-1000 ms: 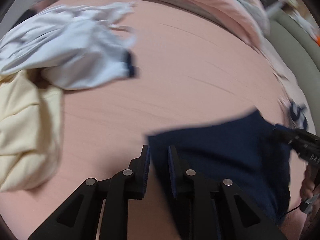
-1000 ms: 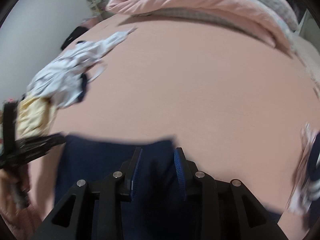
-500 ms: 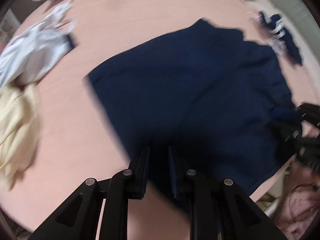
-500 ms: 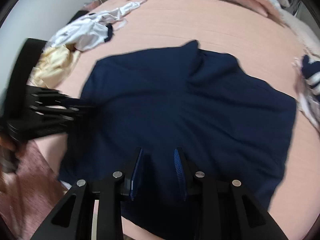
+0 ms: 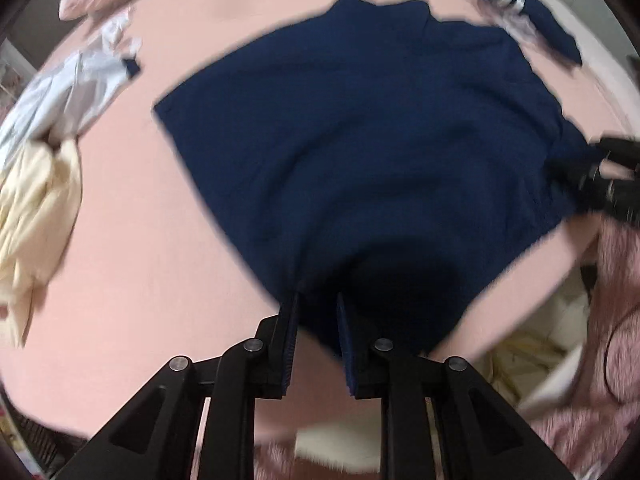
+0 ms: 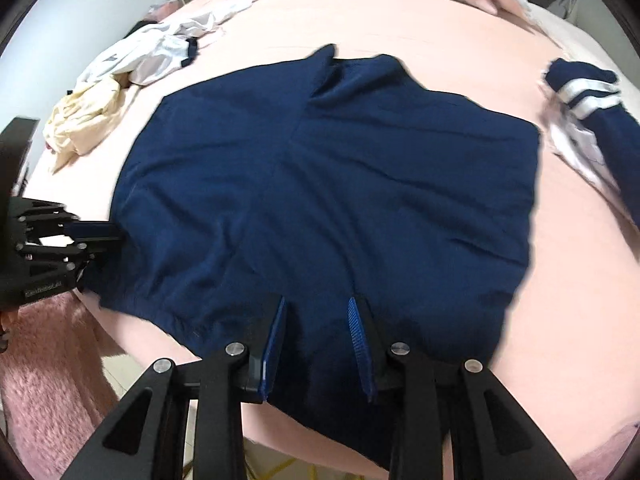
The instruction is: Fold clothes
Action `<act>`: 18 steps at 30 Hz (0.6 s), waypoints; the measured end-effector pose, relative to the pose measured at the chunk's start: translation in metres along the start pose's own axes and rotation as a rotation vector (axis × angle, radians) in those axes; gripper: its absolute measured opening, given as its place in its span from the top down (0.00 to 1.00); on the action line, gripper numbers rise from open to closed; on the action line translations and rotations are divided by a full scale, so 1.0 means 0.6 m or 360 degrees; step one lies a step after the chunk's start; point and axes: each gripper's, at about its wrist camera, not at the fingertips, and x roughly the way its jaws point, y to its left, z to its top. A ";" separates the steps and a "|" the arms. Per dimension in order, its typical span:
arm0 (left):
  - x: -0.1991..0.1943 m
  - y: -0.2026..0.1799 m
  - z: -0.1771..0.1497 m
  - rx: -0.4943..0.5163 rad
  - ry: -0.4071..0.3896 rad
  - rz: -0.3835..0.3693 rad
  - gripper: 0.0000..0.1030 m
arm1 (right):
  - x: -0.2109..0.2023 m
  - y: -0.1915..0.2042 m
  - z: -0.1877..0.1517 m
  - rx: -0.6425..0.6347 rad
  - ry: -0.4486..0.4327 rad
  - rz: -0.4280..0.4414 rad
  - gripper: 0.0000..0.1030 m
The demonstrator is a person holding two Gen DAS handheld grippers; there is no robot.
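Navy shorts (image 6: 332, 184) spread flat on pink bed sheet (image 6: 440, 28), waistband at the near edge.
Left claw (image 5: 316, 320) and right claw (image 6: 316, 320) each pinch the gathered elastic waistband, blue ribbed pads (image 6: 356, 332) narrow on the fabric (thin, matte, lightly creased). White top (image 6: 160, 56) and cream garment (image 6: 86, 116) crumpled at left; striped navy piece (image 6: 584, 92) at right.

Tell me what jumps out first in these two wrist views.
The big navy garment spread across the middle of the pink bed sheet dominates both views. The left gripper and right gripper each have its near edge between their fingers. Crumpled white clothing and a pale yellow garment lie to the left, and a navy piece with white stripes lies to the right.
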 end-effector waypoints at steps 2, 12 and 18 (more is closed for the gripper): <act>-0.005 -0.002 -0.009 0.0027 0.0022 0.0036 0.78 | -0.012 -0.019 -0.015 0.0008 -0.0027 -0.0077 0.70; 0.008 -0.014 -0.012 -0.0113 0.0072 0.0001 0.75 | -0.018 -0.060 -0.059 0.0146 -0.0011 -0.0039 0.69; -0.023 -0.020 0.009 -0.0181 -0.0076 -0.0070 0.74 | -0.046 -0.094 -0.086 0.0262 -0.0073 0.0039 0.69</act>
